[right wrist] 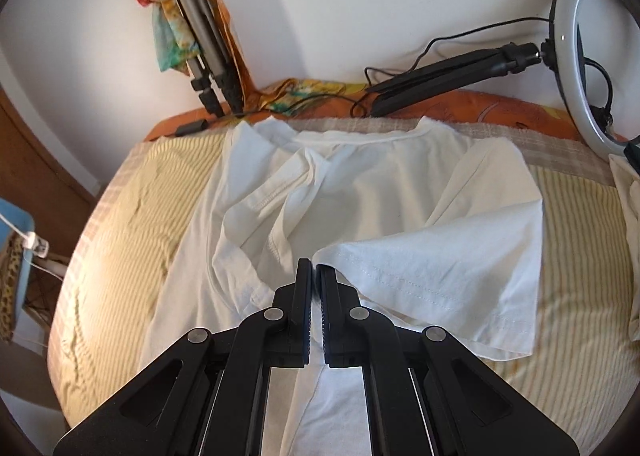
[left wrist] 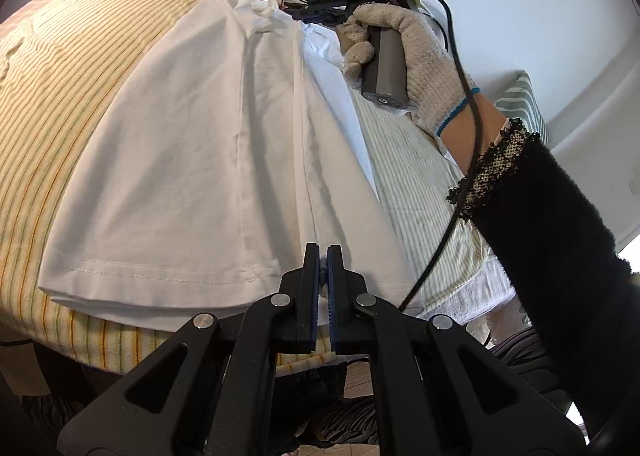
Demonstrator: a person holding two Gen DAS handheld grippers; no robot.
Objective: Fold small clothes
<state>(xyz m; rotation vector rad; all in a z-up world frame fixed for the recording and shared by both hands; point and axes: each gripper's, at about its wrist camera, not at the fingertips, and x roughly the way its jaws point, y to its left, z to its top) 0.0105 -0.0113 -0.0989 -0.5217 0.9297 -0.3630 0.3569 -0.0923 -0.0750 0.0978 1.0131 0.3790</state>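
A white T-shirt (left wrist: 208,160) lies on the striped bed cover (left wrist: 60,104), its sides folded inward along its length. My left gripper (left wrist: 323,252) is shut over the shirt's near hem; whether it pinches cloth I cannot tell. My right gripper (right wrist: 314,268) is shut on the shirt's right sleeve hem (right wrist: 400,276), which is lifted and drawn toward the middle of the shirt (right wrist: 360,184). In the left wrist view the right gripper's body (left wrist: 384,52), held by a gloved hand, hovers at the shirt's far end.
A tripod (right wrist: 200,44) leans on the wall behind the bed. A ring light (right wrist: 584,52) on a black stand lies at the bed's far right. Another pale cloth (right wrist: 628,216) lies at the right edge. The bed's edge drops off on the left.
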